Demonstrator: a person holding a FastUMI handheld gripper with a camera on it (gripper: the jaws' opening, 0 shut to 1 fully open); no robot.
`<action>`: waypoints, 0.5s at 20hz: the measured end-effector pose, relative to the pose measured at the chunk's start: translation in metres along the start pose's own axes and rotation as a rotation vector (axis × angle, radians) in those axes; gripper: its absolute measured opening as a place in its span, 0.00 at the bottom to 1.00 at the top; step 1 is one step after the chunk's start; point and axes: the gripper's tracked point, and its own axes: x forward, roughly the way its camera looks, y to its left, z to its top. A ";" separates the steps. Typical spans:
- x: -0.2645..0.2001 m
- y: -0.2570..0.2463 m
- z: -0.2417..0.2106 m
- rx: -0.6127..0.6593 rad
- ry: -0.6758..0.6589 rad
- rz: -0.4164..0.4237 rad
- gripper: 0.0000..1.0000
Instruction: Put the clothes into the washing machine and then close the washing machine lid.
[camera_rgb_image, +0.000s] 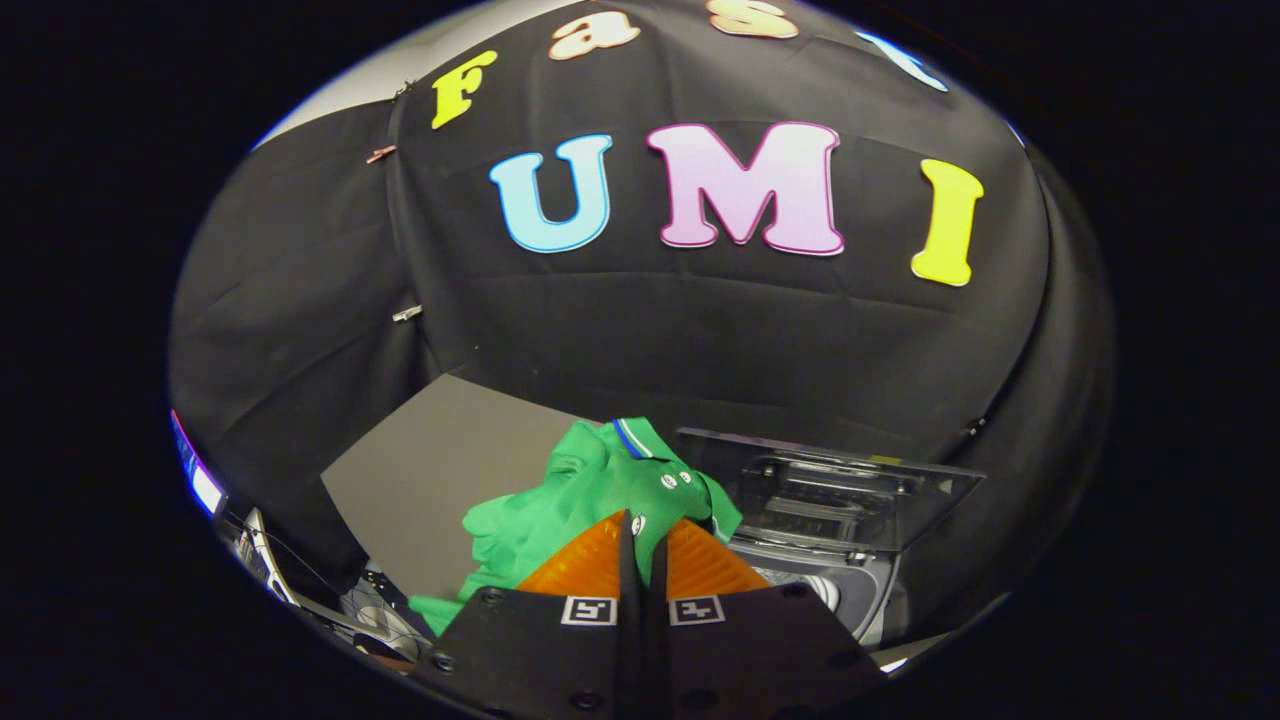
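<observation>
The shirt (590, 490) at lower centre is soft matt knit cloth, creased, with a ribbed collar and small glossy buttons. The gripper (640, 545) pinches it — its fingers (575, 565) have finely ridged pads closed on a fold. To the lower right, the washer (850, 590) looks like smooth glossy plastic, and its raised lid (840, 490) is clear and shiny — glass or plastic, hard to tell. Left of the shirt, the table (430, 470) is flat and matt.

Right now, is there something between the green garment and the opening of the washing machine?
Nothing visible blocks the way. The gripper is shut on the green garment, which hangs at the fingertips. The washing machine sits just beyond and beside it, its lid raised and the opening exposed.
</observation>
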 end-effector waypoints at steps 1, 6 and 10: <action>0.000 -0.012 -0.003 0.008 0.005 0.004 0.04; 0.006 -0.062 -0.009 0.047 0.021 -0.040 0.04; 0.011 -0.098 -0.018 0.025 0.023 -0.078 0.04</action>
